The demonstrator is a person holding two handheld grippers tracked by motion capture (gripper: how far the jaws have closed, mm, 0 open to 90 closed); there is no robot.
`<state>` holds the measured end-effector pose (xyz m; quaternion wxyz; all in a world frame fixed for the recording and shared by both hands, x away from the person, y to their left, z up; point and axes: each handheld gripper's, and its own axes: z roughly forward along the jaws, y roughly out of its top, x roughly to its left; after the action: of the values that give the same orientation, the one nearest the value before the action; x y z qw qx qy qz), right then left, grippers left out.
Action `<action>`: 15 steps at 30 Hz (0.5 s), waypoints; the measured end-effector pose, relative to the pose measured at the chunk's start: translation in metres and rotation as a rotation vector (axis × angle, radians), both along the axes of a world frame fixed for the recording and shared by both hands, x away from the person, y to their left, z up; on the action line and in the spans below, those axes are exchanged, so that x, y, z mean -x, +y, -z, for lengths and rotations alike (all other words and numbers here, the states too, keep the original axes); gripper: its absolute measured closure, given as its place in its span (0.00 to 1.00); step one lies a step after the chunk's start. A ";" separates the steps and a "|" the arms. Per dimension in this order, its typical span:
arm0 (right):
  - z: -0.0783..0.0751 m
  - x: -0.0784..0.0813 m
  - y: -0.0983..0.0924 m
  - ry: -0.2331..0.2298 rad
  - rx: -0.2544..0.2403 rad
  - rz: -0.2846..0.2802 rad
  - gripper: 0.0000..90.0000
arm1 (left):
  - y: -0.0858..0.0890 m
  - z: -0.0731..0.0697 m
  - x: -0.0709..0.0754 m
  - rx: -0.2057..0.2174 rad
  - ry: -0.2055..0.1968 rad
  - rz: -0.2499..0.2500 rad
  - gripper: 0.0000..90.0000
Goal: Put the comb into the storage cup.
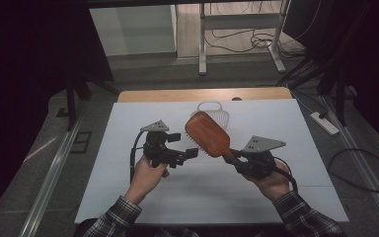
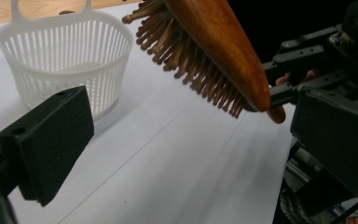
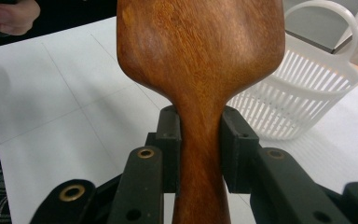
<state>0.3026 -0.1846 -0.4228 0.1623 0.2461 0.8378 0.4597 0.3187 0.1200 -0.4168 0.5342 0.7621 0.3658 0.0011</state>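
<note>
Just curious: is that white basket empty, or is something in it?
Empty, as far as shows. In the left gripper view the basket stands upright on the table, nothing visible through its slats; its floor is partly hidden.

I see one obstacle, the white basket [image 1: 212,113] at the tabletop's [image 1: 128,187] far edge; the near half lies open.

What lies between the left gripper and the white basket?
Bare white table surface lies between the open left gripper and the white basket, in the left gripper view.

Right tongs [image 3: 200,149] clamped shut — left tongs [image 2: 191,140] spread wide, both raised.
</note>
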 end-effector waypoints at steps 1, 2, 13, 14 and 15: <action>0.000 0.000 0.001 0.000 0.002 -0.001 0.79 | -0.001 0.000 -0.001 0.003 0.005 -0.001 0.00; 0.000 0.001 0.002 0.002 -0.002 -0.003 0.79 | -0.001 0.000 -0.001 0.004 0.007 -0.002 0.00; 0.003 0.005 0.012 0.000 -0.007 -0.034 0.79 | -0.008 0.003 -0.005 0.025 0.060 0.005 0.00; 0.003 0.005 0.012 0.000 -0.007 -0.034 0.79 | -0.008 0.003 -0.005 0.025 0.060 0.005 0.00; 0.004 0.006 0.014 0.002 -0.009 -0.042 0.79 | -0.008 0.003 -0.005 0.028 0.065 0.005 0.00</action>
<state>0.2969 -0.1707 -0.4268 0.1508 0.2297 0.8409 0.4663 0.3237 0.1117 -0.4201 0.5328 0.7550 0.3810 -0.0304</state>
